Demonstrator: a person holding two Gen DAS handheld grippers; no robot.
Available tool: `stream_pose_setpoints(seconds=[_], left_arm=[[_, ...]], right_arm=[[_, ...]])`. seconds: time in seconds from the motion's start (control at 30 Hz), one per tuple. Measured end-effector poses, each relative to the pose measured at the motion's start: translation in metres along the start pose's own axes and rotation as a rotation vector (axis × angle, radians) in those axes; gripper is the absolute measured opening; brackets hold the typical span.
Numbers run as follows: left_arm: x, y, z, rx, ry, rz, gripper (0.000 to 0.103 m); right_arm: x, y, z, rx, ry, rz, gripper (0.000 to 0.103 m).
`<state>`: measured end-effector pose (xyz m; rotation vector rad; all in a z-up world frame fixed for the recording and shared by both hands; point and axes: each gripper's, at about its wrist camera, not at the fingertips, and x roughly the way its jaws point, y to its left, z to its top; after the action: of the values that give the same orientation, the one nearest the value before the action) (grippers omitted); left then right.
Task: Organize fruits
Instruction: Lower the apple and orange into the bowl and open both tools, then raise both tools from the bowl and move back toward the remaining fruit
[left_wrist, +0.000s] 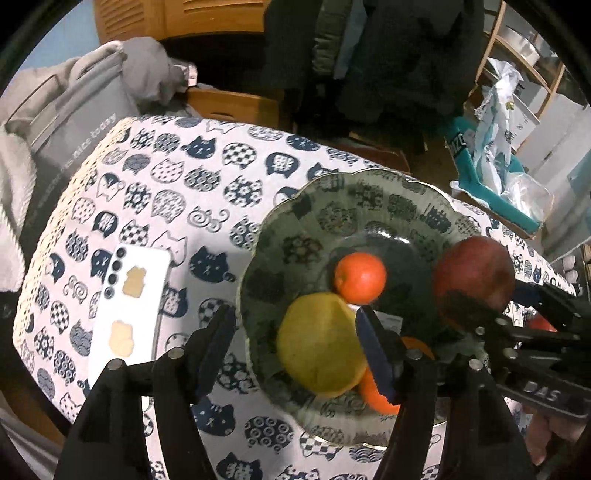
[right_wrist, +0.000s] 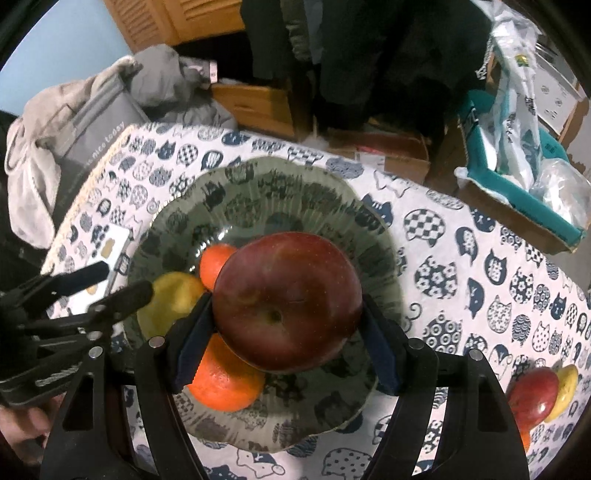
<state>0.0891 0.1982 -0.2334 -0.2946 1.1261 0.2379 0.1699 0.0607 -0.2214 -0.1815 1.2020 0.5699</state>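
A green patterned plate (left_wrist: 295, 218) (right_wrist: 280, 192) sits on the cat-print tablecloth. In it lie a small orange (left_wrist: 360, 277) (right_wrist: 214, 264), a yellow fruit (left_wrist: 319, 343) (right_wrist: 173, 299) and a larger orange (left_wrist: 376, 391) (right_wrist: 221, 380). My right gripper (right_wrist: 286, 339) is shut on a dark red apple (right_wrist: 288, 301) (left_wrist: 474, 275) and holds it above the plate. My left gripper (left_wrist: 293, 332) is open and empty, its fingers either side of the plate's near-left rim and the yellow fruit.
A white phone (left_wrist: 129, 306) lies on the cloth left of the plate. A red apple (right_wrist: 532, 397) and a yellow fruit (right_wrist: 565, 387) lie at the table's right. A teal box with bags (right_wrist: 524, 181) and a grey bag (left_wrist: 74, 122) stand beyond the table.
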Motion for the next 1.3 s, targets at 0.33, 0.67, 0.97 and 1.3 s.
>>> stream_pose_setpoints(seconds=[0.33, 0.67, 0.97, 1.3], left_arm=[[-0.004, 0.02, -0.009, -0.027, 0.004, 0.013, 0.069], [-0.005, 0.028, -0.011, -0.037, 0.009, 0.022, 0.069], [-0.018, 0.025, -0.01, -0.03, -0.009, 0.011, 0.069], [-0.051, 0.014, -0.006, -0.021, -0.077, -0.004, 0.073]], right_arm=[[0.026, 0.014, 0.0, -0.015, 0.068, 0.001, 0.077], [0.041, 0.02, 0.001, -0.019, 0.111, -0.045, 0.077], [0.018, 0.027, 0.006, -0.039, 0.052, -0.039, 0.079], [-0.044, 0.012, 0.01, -0.017, -0.086, -0.11, 0.079]])
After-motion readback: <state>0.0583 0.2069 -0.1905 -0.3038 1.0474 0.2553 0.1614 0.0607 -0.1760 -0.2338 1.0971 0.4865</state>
